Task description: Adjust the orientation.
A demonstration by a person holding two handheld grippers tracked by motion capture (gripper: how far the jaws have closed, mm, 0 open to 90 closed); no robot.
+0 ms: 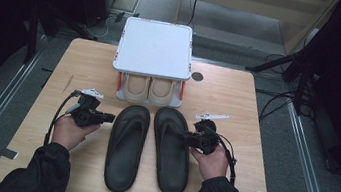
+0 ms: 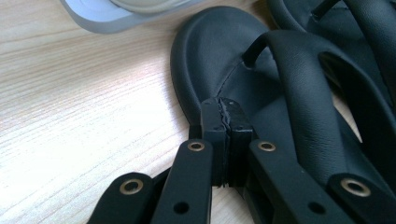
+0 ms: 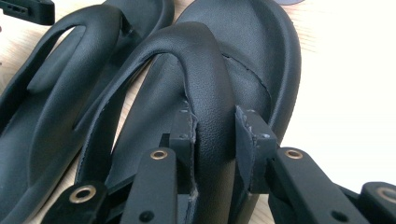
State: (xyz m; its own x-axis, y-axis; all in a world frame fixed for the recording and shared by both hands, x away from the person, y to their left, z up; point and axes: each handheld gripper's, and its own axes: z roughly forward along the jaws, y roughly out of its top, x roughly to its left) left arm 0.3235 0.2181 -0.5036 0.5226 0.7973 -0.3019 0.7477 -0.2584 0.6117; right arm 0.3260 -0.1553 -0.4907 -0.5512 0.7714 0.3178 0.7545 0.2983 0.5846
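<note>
Two black flip-flop sandals lie side by side on the wooden table [image 1: 238, 100], toes pointing away from me. My left gripper [image 1: 109, 116] is at the outer edge of the left sandal [image 1: 126, 148]. In the left gripper view its jaws [image 2: 226, 109] are pressed shut with nothing between them, tips against the rim of the left sandal [image 2: 210, 56]. My right gripper [image 1: 187, 137] reaches in over the right sandal [image 1: 170, 151]. In the right gripper view it [image 3: 217, 126] is shut on the right sandal's strap [image 3: 201, 56], one pad on each side.
A white lidded box [image 1: 154, 48] stands at the back middle of the table, with a pair of beige shoes [image 1: 149, 88] in its open front just beyond the sandals' toes. A small dark round hole [image 1: 197, 76] is beside it. Tripod legs [image 1: 289, 62] stand on the floor at right.
</note>
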